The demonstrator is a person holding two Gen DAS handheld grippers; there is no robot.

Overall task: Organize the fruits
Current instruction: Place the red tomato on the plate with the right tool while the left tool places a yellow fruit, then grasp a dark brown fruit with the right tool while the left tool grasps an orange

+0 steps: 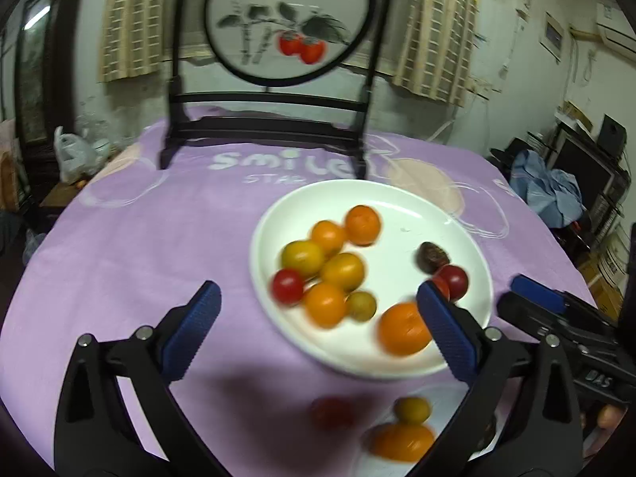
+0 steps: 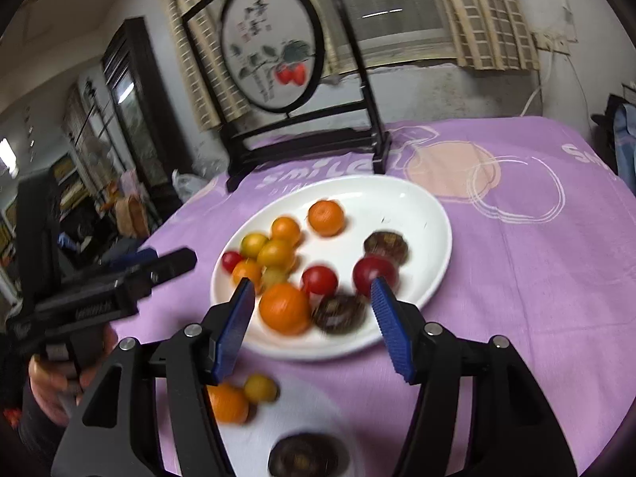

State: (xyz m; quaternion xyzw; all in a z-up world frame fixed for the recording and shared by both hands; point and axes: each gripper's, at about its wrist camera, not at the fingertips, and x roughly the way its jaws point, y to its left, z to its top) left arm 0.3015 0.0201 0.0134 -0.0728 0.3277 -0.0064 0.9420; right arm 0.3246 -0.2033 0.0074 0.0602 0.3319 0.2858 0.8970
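The left tool [image 1: 318, 306] stands wide open above the near edge of the bench [image 1: 139, 246], its blue pads far apart and nothing between them pressed or held. In the left wrist view it fills the lower part of the frame, and its right pad overlaps the near rim of the white plate [image 1: 397, 202], which lies right of centre on the purple cloth.

On the plate, a cluster of small orange and yellow fruits [image 1: 330, 262] sits toward its left side, with a red cherry tomato [image 1: 287, 286] at the cluster's lower left. A larger orange [image 1: 401, 334] lies near the plate's front rim, just beside the right pad. A dark wrinkled fruit [image 1: 431, 256] and another red tomato [image 1: 455, 281] lie at the plate's right.

The right tool [image 2: 312, 286] is partly open and holds nothing; in the right wrist view the large orange shows in the gap between its pads, blurred, with no pad touching it. The other handheld tool enters that view at the left edge, gripped by a hand [image 2: 51, 381].

Below the plate in both views, a few more fruits lie blurred on a pale patch at the bottom of the frame. A round painted screen [image 1: 290, 20] stands on the far side of the bench, at the top centre.
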